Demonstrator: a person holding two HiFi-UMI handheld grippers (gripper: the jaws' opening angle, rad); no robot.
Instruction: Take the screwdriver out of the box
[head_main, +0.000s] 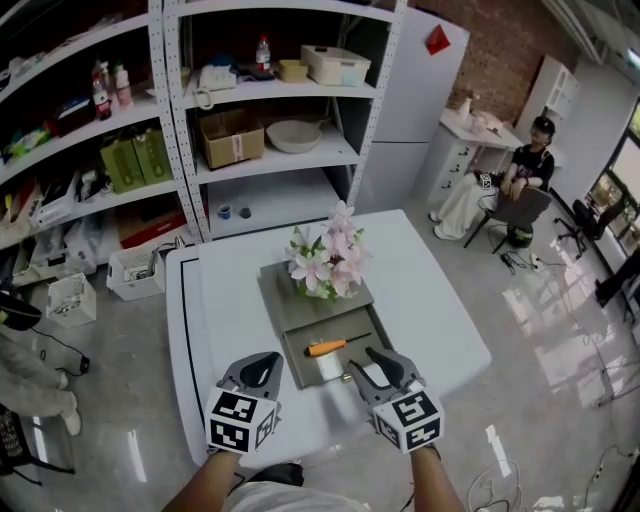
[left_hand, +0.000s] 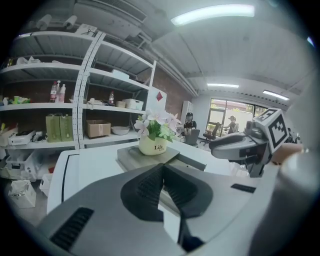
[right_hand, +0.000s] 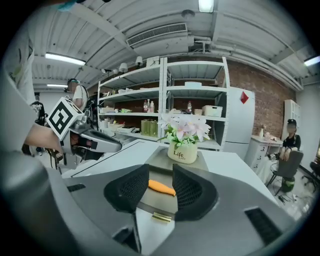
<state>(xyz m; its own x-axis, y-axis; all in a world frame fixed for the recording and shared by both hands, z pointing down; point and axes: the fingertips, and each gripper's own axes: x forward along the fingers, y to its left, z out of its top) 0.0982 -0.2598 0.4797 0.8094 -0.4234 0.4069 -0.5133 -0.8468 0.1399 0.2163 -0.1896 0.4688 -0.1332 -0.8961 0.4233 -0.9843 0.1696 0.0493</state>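
An orange-handled screwdriver (head_main: 326, 347) lies in the open tray of a grey box (head_main: 293, 357) on the white table (head_main: 430, 300). A pot of pink and white flowers (head_main: 325, 265) stands on the box's far half. My right gripper (head_main: 374, 359) hovers at the tray's near right corner, open and empty. In the right gripper view the screwdriver's handle (right_hand: 161, 187) shows beyond the gap of the right gripper (right_hand: 160, 174), untouched, above a brass latch (right_hand: 161, 216). My left gripper (head_main: 258, 363) sits left of the box, shut and empty; in its own view the left gripper (left_hand: 160, 169) has its pads meeting.
White shelving (head_main: 270, 150) with boxes, bottles and a bowl stands behind the table. A tall white cabinet (head_main: 415, 90) is at the back right, and beyond it a person (head_main: 530, 165) sits on a chair. Crates (head_main: 135, 270) sit on the floor at left.
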